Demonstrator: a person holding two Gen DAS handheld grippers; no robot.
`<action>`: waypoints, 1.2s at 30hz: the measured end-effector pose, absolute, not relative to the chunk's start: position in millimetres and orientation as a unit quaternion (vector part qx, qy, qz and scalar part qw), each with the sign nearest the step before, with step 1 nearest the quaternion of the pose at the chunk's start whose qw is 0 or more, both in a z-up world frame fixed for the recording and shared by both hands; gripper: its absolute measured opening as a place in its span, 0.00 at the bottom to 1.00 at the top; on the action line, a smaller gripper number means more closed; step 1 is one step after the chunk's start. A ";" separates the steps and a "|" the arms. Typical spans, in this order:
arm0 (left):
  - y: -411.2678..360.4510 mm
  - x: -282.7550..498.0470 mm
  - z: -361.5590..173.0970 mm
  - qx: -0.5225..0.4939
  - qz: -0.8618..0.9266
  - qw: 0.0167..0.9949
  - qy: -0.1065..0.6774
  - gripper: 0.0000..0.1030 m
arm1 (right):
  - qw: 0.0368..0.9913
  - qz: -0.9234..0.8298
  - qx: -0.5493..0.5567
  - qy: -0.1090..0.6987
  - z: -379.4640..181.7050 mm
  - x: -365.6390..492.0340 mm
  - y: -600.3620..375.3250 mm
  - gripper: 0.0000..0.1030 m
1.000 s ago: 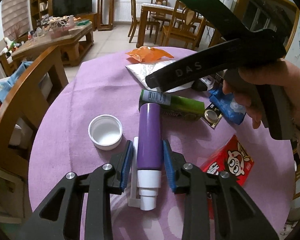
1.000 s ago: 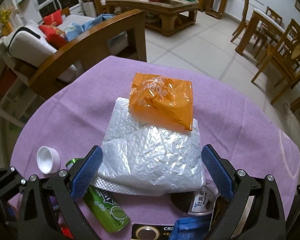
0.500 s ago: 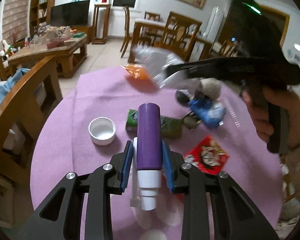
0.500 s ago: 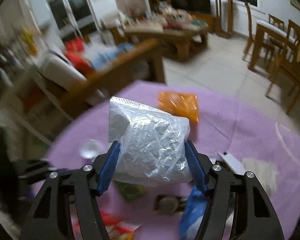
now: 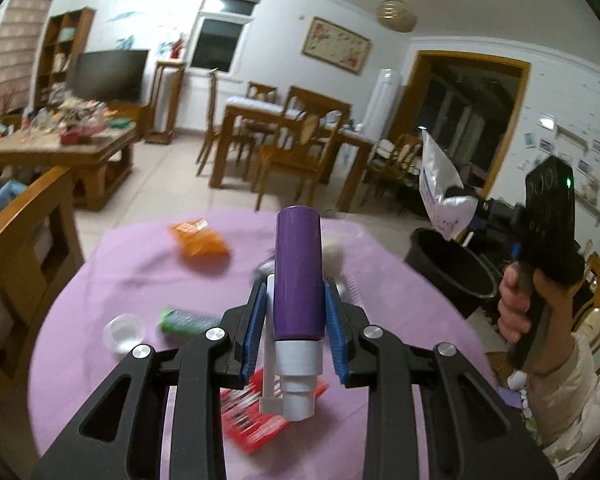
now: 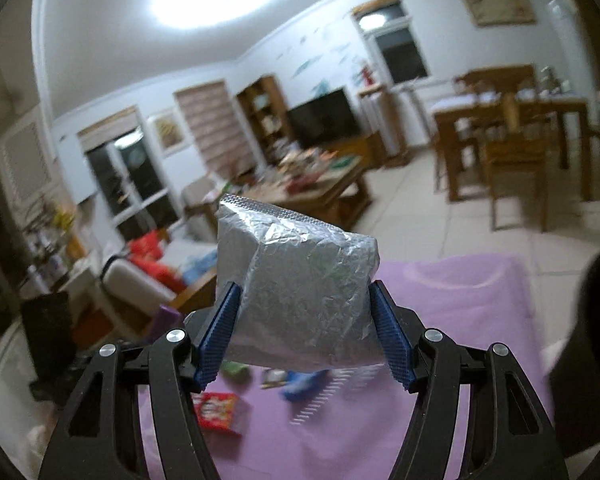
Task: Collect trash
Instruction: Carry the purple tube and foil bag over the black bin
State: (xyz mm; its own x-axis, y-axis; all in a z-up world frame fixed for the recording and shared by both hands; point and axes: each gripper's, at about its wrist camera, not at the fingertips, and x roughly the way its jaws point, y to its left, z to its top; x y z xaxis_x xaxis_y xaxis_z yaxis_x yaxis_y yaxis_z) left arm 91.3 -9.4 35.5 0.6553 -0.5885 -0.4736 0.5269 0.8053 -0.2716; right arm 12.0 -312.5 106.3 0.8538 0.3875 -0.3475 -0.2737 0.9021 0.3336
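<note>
two grippers, each with its own catch. we see the left gripper (image 5: 296, 328) closed tight on a purple bottle (image 5: 299, 272), its blue pads (image 5: 253, 332) pressed against the bottle's sides, the white neck and pump end pointing back toward the camera and the rounded purple end pointing away. the bottle is lifted clear of the purple tablecloth (image 5: 380, 288). below the left jaws lies a red snack packet (image 5: 256, 420); just left of them sit a green can (image 5: 188, 320) on its side and a white cap (image 5: 124, 332), both blurred. farther ahead and to the left rests an orange wrapper (image 5: 200, 238).

we see the right gripper (image 6: 306, 336) part-way closed on a silver foil bag (image 6: 296, 284), the blue pads (image 6: 220, 336) squeezing its crumpled sides so that the bag bulges up between them. in the left wrist view that same bag (image 5: 444, 192) hangs above a black bin (image 5: 452, 276) standing just beyond the table's right edge, with a person's right hand (image 5: 520, 304) gripping the tool's handle. under the right jaws the cloth carries the red packet (image 6: 216, 412) and a blue wrapper (image 6: 300, 384), too blurred to read. a coffee table (image 6: 320, 188) stands well beyond.
</note>
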 end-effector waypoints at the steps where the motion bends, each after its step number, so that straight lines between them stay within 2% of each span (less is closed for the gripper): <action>1: -18.9 92.3 38.5 -0.053 -0.315 0.907 0.276 0.28 | 0.955 0.166 0.138 0.202 107.5 5.3 -322.3 0.63; 14: -164.9 109.0 54.6 -0.031 -0.418 0.874 0.244 0.28 | 0.977 0.026 0.165 0.131 102.5 -59.8 -490.7 0.64; 24: -284.1 119.1 49.3 -0.008 -0.501 0.832 0.237 0.28 | 0.966 -0.082 0.215 0.116 69.9 -91.9 -621.9 0.64; 36: -377.2 135.7 11.9 0.026 -0.535 0.803 0.263 0.28 | 0.949 -0.130 0.251 0.143 10.0 -69.9 -665.4 0.64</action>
